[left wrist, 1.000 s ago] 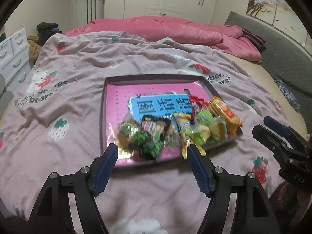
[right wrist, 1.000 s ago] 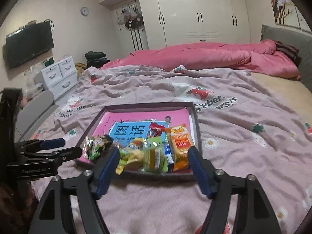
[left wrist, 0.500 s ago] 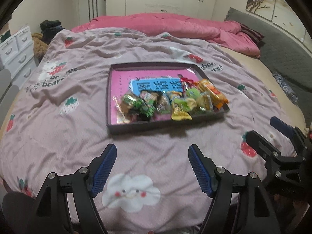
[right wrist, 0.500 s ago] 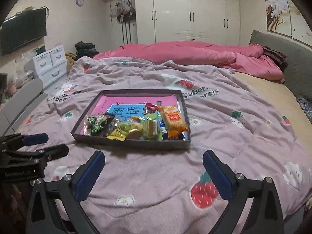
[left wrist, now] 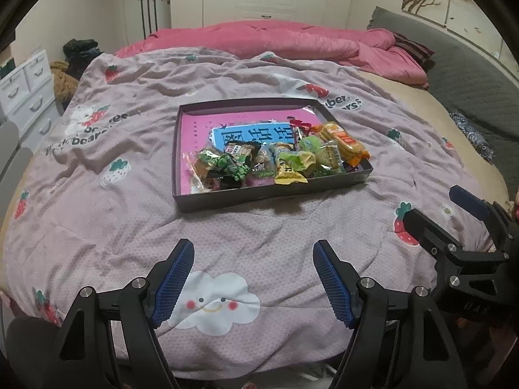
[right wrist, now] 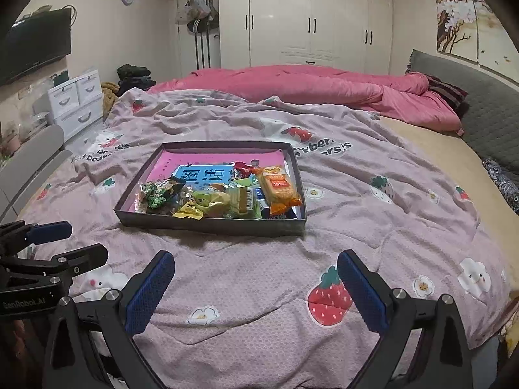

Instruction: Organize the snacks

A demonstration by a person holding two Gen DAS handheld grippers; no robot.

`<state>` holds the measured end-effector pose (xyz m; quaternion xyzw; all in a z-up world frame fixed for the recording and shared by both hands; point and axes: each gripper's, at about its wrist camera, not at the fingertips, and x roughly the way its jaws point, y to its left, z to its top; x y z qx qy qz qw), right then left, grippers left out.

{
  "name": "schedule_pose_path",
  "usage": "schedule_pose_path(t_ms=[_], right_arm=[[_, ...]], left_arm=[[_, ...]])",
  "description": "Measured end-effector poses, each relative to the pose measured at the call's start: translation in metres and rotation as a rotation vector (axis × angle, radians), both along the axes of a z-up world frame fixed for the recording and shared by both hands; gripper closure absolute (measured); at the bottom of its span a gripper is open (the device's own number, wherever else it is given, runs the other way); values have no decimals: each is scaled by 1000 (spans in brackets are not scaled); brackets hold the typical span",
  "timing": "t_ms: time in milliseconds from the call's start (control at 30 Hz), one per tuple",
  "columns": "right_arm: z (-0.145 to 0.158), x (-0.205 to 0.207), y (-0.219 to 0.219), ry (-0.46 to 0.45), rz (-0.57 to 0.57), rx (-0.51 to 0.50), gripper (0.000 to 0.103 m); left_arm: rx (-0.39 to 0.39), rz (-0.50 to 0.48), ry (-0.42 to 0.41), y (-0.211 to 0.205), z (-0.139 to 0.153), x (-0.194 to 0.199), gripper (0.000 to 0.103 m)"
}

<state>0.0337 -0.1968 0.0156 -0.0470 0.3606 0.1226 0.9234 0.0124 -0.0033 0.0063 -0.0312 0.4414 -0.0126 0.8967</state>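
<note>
On the bed, over the lilac strawberry-print blanket (left wrist: pixel 136 214), sits a shallow dark tray (left wrist: pixel 259 193) lined in pink, and that's where all the snacks are! They crowd the near half of it: a green-speckled packet (left wrist: pixel 223 165) toward the left, a yellow triangular packet (left wrist: pixel 288 175) hanging at the front wall, a pale green wrapped cake (left wrist: pixel 327 155) beside it, and a long orange biscuit pack (left wrist: pixel 343 141) lying along the right side. A blue printed card (left wrist: pixel 253 134) peeks out from underneath them.

The left gripper (left wrist: pixel 253 278) hovers low over the blanket, well short of the tray, blue pads spread wide apart, nothing between them. Beneath it, a smiling cloud print (left wrist: pixel 211 301).

Over to the right wrist view: the right gripper (right wrist: pixel 256 287) hangs just as wide, empty too, above a big strawberry print (right wrist: pixel 327 298). The tray (right wrist: pixel 211 223) lies dead ahead, orange biscuit pack (right wrist: pixel 280 188) nearest its right wall. Behind it all, a rumpled pink duvet (right wrist: pixel 308 87) and white wardrobes (right wrist: pixel 311 16).
</note>
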Motion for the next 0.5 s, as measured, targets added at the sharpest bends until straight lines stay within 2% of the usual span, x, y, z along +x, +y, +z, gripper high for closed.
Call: schedule_pose_path(t_ms=[500], right_arm=[[-6, 1, 4, 11, 6, 7, 2]], left_arm=[[12, 19, 11, 2, -1, 1, 26]])
